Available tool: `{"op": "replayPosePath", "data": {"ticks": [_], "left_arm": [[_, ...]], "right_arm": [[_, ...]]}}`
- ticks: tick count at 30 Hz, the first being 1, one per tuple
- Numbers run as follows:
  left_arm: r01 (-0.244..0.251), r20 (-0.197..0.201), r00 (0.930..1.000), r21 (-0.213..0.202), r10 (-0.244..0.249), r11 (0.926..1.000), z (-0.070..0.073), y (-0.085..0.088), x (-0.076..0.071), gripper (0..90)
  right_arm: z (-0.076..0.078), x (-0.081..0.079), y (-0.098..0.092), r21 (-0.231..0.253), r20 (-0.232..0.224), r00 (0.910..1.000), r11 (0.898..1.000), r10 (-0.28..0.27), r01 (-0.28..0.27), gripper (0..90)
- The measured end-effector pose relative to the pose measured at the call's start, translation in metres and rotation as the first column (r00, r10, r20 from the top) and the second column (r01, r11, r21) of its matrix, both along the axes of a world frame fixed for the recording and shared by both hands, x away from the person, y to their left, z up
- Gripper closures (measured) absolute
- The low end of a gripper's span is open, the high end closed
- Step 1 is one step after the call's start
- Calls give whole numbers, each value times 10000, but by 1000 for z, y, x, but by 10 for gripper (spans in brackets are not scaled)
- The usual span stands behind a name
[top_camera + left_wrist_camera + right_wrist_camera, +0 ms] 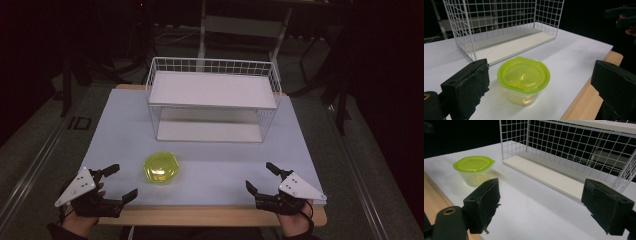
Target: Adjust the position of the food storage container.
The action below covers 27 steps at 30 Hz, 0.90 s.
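Note:
A small clear tub with a lime-green lid (pixel 161 167) stands on the pale blue table top (pixel 210 160), near its front, left of centre. My left gripper (pixel 120 182) rests open at the front left corner, jaws wide, with the tub (pixel 523 80) just beyond and between them. At the front right my right gripper (pixel 261 176) is open too, nothing between its jaws; the tub (pixel 474 168) lies off to its left. A white wire rack with two shelves (pixel 212 100) stands at the back of the table.
The rack's lower shelf (pixel 554 176) is bare, and so is its upper shelf (pixel 212 90). A wooden edge (pixel 210 215) runs along the table's front. Dark floor and metal frame legs (pixel 202 30) surround the table.

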<state>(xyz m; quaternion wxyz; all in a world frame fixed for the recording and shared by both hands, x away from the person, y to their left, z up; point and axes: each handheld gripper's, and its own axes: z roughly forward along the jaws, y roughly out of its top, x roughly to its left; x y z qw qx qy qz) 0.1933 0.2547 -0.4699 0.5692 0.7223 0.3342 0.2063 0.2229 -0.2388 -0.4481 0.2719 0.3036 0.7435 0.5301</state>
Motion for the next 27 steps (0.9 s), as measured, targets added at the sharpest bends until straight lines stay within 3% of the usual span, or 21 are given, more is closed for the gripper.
{"op": "replayPosePath", "data": {"ticks": [3, 6, 8, 9, 11, 14, 17, 18, 21, 22, 23, 27], "left_arm": [[95, 13, 10000, 75, -95, 9999, 0, -2, 0, 25], [686, 407, 9968, -89, -682, 9976, 6, -6, -3, 25], [790, 423, 9960, -7, -789, 9969, 7, -8, -3, 25], [1020, 171, 9946, 102, -1022, 9947, 10, -9, -2, 25], [1005, -238, 9947, 71, -1003, 9949, 12, -9, 1, 25], [968, -536, 9938, -86, -971, 9953, 15, -5, 6, 25], [540, -724, 9961, 386, -511, 9978, 16, -2, 12, 39], [350, -732, 9968, 448, -317, 9984, 17, -1, 14, 70], [-297, -1106, 9932, 558, 358, 9980, 16, 5, 20, 301], [-434, -1186, 9917, 553, 497, 9975, 16, 7, 22, 423], [-586, -1374, 9882, 668, 673, 9960, 15, 8, 25, 523], [-1091, -2041, 9703, 1093, 1298, 9880, 8, 11, 37, 731]], "right_arm": [[1, -1, -1, 59, -4, 10000, 10000, -70, 70, 150], [2, -1, -2, 192, 37, 9999, 9997, -134, 133, 149], [2, -1, -2, 204, 63, 9999, 9997, -123, 122, 149], [2, -1, -2, 214, 90, 9999, 9997, -114, 112, 149], [3, -1, 0, 169, 140, 9999, 9998, -51, 48, 149], [4, -3, 2, 182, 192, 9998, 9998, 5, -8, 149], [5, -4, 3, 211, 271, 9996, 9998, 67, -72, 149], [5, -4, 3, 183, 271, 9996, 9998, 82, -87, 149], [4, -3, 4, 153, 266, 9996, 9998, 111, -115, 149], [4, -3, 4, 146, 262, 9996, 9998, 124, -128, 149], [4, -3, 4, 155, 274, 9995, 9998, 148, -152, 149], [5, -5, 5, 138, 340, 9992, 9996, 222, -227, 149]]}}
